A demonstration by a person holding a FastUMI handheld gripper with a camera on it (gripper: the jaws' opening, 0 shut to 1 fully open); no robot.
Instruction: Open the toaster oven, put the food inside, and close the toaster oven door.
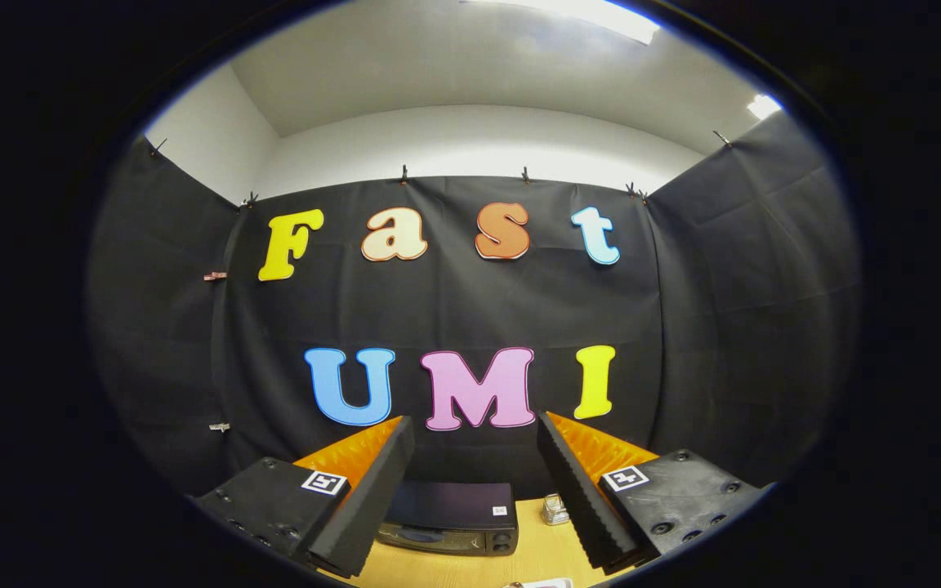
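The toaster oven [452, 518] is a dark box with its door closed, standing on the wooden table [536, 555] against the booth wall. It lies beyond my fingers, seen low in the gap between them and toward the left one. My gripper [474, 441] is held high and well back from the oven, open wide, with nothing between its fingers. A pale object with a red edge [542, 583] peeks in at the near side of the table; I cannot tell what it is.
A small clear glass object [555, 510] stands on the table just right of the oven, close to the right finger's line. Black cloth walls close the booth at the back and on both sides.
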